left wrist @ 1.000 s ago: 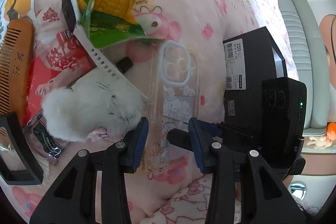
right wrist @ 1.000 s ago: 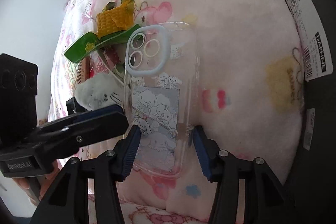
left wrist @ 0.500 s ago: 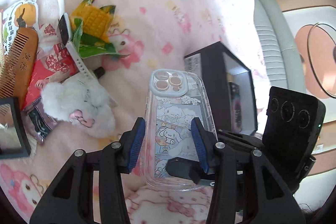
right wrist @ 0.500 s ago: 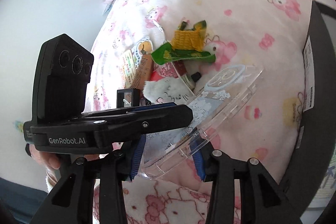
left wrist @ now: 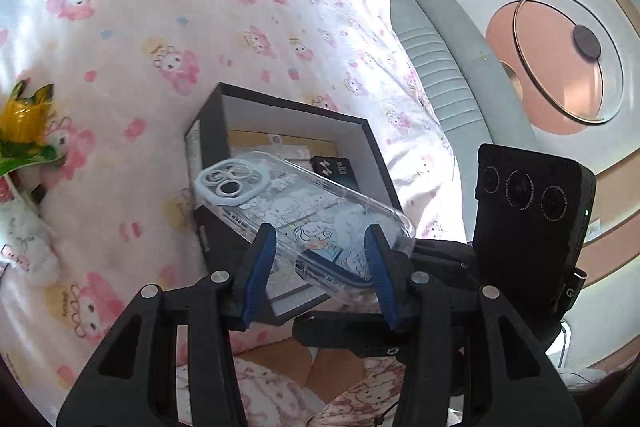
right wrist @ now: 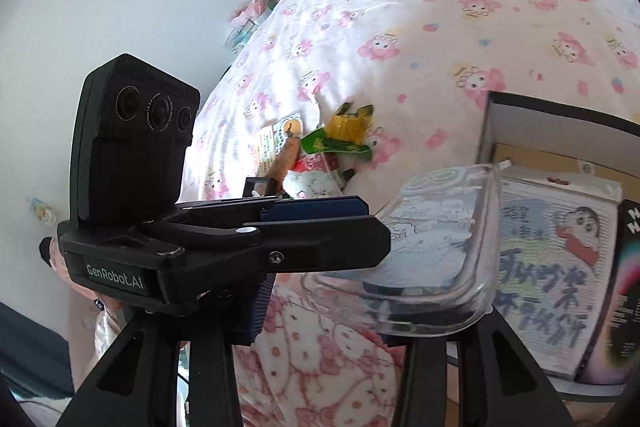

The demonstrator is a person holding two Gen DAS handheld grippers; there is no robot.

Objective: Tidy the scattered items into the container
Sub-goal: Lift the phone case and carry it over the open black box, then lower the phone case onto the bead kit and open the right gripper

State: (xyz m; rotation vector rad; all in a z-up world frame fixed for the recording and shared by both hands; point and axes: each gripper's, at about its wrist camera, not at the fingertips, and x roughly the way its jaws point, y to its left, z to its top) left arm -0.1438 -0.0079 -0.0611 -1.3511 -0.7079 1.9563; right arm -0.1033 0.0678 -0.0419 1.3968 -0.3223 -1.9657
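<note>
**Clear phone case held over the open box**

On the far left of the left wrist view, a yellow and green corn-print packet [left wrist: 24,131] lies on the pink cartoon-print bedspread [left wrist: 168,27], with a white plush toy [left wrist: 24,247] just below it at the frame edge. Well apart from them, toward the centre, stands the black box [left wrist: 372,143] with pale inner walls; a printed card and a small black item lie inside it.

The clear phone case [left wrist: 304,211], printed with cartoon dogs and fitted with a pale blue camera ring, hangs tilted above the near part of the box. The left hand-held gripper [left wrist: 320,267] has its 2 blue-padded fingers spread; the case sits between them, and it is hard to tell whether the pads touch it. To the right, the right hand-held gripper [left wrist: 360,337] reaches in sideways beneath the case, its 3-lens camera block upright behind it.

In the right wrist view, the left hand-held gripper [right wrist: 360,227] crosses from the left, marked GenRobot.AI. The remaining clutter, including a comb [right wrist: 286,157] and the corn-print packet [right wrist: 344,135], lies on the bedspread [right wrist: 440,7] beyond. The right hand-held gripper [right wrist: 376,311] pinches the near end of the phone case [right wrist: 436,243], which lies flat just beside the rim of the box [right wrist: 560,111].
</note>
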